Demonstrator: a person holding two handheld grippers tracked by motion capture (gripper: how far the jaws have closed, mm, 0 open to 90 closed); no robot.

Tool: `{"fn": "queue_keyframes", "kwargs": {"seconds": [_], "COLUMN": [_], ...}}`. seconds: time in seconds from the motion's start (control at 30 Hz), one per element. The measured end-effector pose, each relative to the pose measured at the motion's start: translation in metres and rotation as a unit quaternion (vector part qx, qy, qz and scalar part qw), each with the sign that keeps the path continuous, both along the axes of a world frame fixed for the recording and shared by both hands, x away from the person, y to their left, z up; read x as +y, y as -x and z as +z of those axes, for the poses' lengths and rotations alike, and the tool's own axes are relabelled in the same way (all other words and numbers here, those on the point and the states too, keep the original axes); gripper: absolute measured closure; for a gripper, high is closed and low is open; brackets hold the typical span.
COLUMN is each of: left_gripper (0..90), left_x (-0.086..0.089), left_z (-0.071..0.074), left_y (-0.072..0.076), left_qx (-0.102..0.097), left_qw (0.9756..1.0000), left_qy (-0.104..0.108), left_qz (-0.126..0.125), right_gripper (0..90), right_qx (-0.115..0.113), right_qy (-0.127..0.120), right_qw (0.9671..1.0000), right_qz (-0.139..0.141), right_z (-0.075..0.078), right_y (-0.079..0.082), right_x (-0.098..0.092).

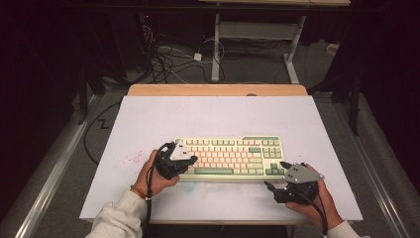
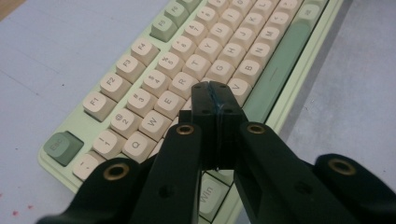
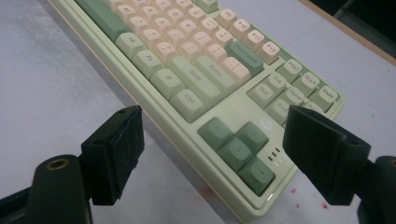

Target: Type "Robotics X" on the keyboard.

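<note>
Two sleeved forearms come in at the bottom of the high view, each hand carrying a claw over a pale green keyboard point(image 1: 230, 157) that lies flat near the front of the white table point(image 1: 148, 119), its long side running across it and its spacebar edge toward the person.

On the left, the left gripper point(image 1: 190, 161) sits over the keyboard's left end. Its own view shows both jaws pressed flat together with nothing between them, the joined tip point(image 2: 215, 93) hanging above the letter keys close to the V key point(image 2: 240, 87), beside the long green spacebar point(image 2: 280, 60). Whether the tip touches a cap I cannot tell. Closing the jaws into one narrow point looks deliberate: a single blunt finger can press one key without catching its neighbours.

Off the keyboard's right front corner, the right gripper point(image 1: 276, 174) rests low by the table with jaws spread wide and empty; in its view the arrow keys point(image 3: 238, 149) lie between them. It seems parked there as a spare, or ready to steady that corner if pressing makes the keyboard slide
</note>
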State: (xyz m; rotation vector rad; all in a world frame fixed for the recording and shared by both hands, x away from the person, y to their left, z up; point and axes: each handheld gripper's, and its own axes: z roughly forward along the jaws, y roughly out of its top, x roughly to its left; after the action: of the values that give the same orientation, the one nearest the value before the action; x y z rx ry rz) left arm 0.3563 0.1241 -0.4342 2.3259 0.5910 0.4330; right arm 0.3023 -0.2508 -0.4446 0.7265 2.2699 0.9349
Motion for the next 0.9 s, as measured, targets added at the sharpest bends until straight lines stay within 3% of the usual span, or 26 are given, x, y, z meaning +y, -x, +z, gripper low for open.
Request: {"fn": "queue_keyframes", "kwargs": {"seconds": [0.37,0.47,0.53,0.63,0.73,0.83,0.9], "left_gripper": [87.4,87.1,87.1,85.3,83.8,81.1,79.9], "left_x": [-0.006,-0.006,-0.006,-0.006,-0.006,-0.007,-0.008], "left_z": [-0.003,-0.004,-0.003,-0.003,-0.003,-0.003,-0.003], "left_y": [0.0,0.0,0.0,0.0,0.0,0.0,0.001], "left_qx": [0.003,0.001,0.0,-0.003,-0.005,-0.009,-0.014], "left_qw": [0.9998,0.9997,0.9998,0.9998,0.9998,0.9998,0.9997], "left_qy": [-0.018,-0.02,-0.02,-0.019,-0.018,-0.019,-0.021], "left_qz": [-0.012,-0.011,-0.01,-0.006,-0.003,-0.004,-0.002], "right_gripper": [20.8,24.4,32.3,53.6,77.1,89.7,89.9], "right_qx": [0.0,0.002,0.001,0.01,0.036,0.058,0.068], "right_qy": [-0.002,-0.002,-0.007,-0.028,-0.037,-0.053,-0.054], "right_qw": [1.0,1.0,1.0,0.9995,0.9986,0.9968,0.996], "right_qz": [-0.002,0.0,-0.003,0.004,0.008,0.014,0.023], "right_z": [0.0,0.001,0.002,0.004,0.007,0.008,0.007], "right_y": [0.0,-0.001,-0.002,-0.007,-0.018,-0.029,-0.034], "right_x": [0.0,0.001,0.001,0.002,0.005,0.008,0.013]}}
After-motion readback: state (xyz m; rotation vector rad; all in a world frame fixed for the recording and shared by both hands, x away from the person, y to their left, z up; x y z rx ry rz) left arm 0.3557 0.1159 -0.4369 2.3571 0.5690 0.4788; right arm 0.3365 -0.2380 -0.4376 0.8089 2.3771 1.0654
